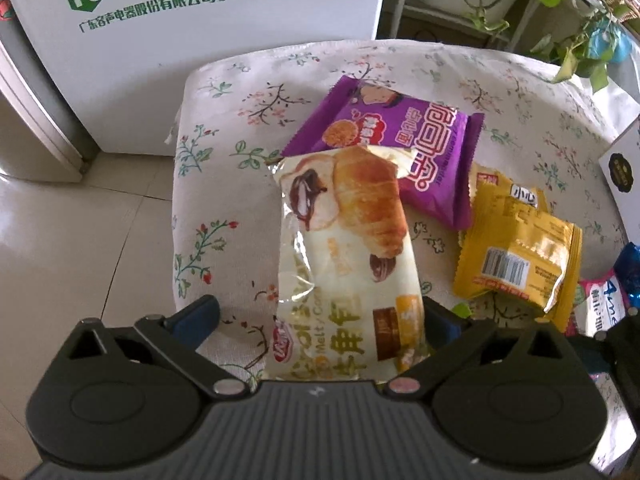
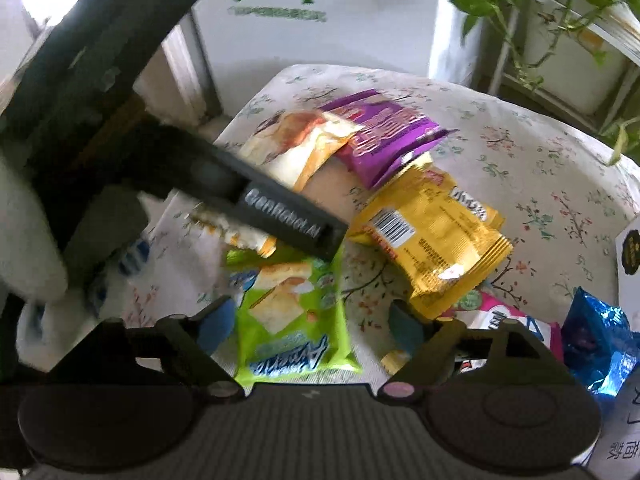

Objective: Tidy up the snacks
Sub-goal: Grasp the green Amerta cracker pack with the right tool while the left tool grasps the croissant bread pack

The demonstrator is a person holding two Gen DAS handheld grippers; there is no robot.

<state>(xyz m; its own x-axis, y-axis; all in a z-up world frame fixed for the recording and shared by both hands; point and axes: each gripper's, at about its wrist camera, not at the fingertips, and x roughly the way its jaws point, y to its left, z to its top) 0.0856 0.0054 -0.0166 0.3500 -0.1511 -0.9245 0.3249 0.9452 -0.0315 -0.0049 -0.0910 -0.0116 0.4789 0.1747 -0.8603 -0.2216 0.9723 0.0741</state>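
On a floral-print cloth covering the round-cornered worktop (image 1: 224, 128), glossy plastic snack packets lie in a loose overlapping cluster. Left claw (image 1: 320, 316) stands fully spread, blue pads clear of the cream croissant packet (image 1: 340, 248) that lies lengthwise between them; nothing gripped. That packet is long, crinkled film, printed with a flaky pastry with chocolate filling; its far end overlaps one purple pillow-shaped packet (image 1: 392, 148) with serrated end seams. Right of these sit two yellow foil packets (image 1: 520, 256), stacked, barcode side up.

From the right wrist view, the right claw (image 2: 316, 328) is wide apart around one lime-green cracker packet (image 2: 288, 312), flat and rectangular; pads do not press it, so it rests loose on the cloth. Blur softens this view. At the right edge: one pink-and-white packet (image 2: 500, 320), partly hidden, and one crumpled blue foil packet (image 2: 600, 336). A black bar of the other handheld tool (image 2: 280, 220) crosses the left side.

Count: six packet colours, seven packets visible. Behind the worktop stand a white printed cardboard box (image 1: 200, 40) and trailing green potted plants (image 1: 560, 12).
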